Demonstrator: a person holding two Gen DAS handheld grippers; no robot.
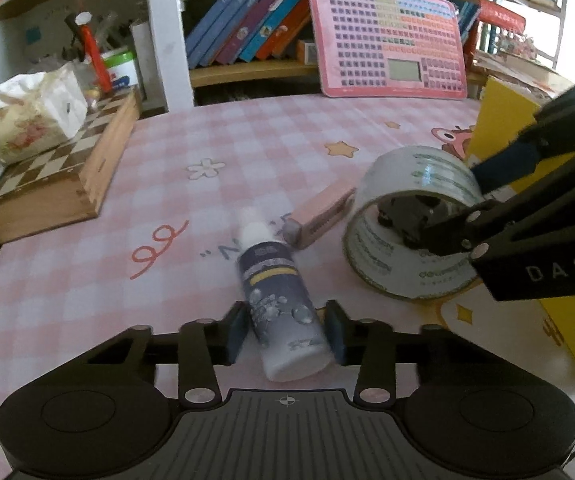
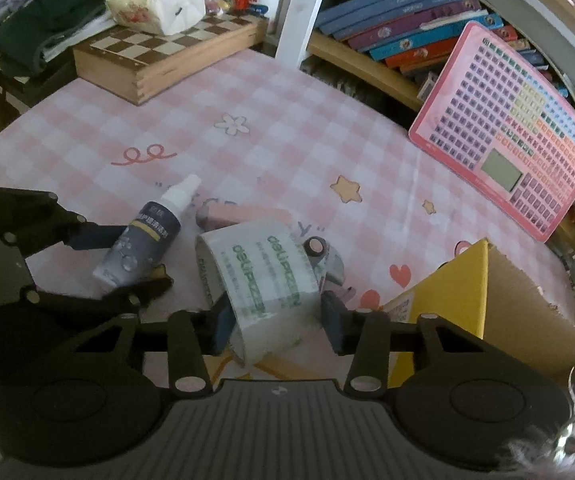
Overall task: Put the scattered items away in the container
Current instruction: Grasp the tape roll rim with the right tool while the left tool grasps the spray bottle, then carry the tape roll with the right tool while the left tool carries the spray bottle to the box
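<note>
A dark blue spray bottle [image 1: 277, 300] with a white cap lies on the pink checked tablecloth [image 1: 167, 208]. My left gripper [image 1: 286, 332] is shut on its lower body, a pad against each side. From the right wrist view the same grip shows at the left gripper [image 2: 121, 262]. A clear tape roll [image 2: 263, 280] with green print stands on edge just right of the bottle. My right gripper [image 2: 279, 324] straddles it, open, with a slit of table showing beside the right pad. A pink eraser-like block [image 1: 321, 216] lies behind both. The yellow cardboard box [image 2: 459, 288] stands to the right.
A small metal object [image 2: 321, 258] lies behind the tape roll. A wooden chess box [image 1: 59, 184] carrying a tissue pack [image 1: 27, 120] sits at the far left. A pink key-chart toy [image 1: 387, 36] leans on the bookshelf [image 1: 247, 68] behind. A white post [image 1: 163, 32] rises at the back.
</note>
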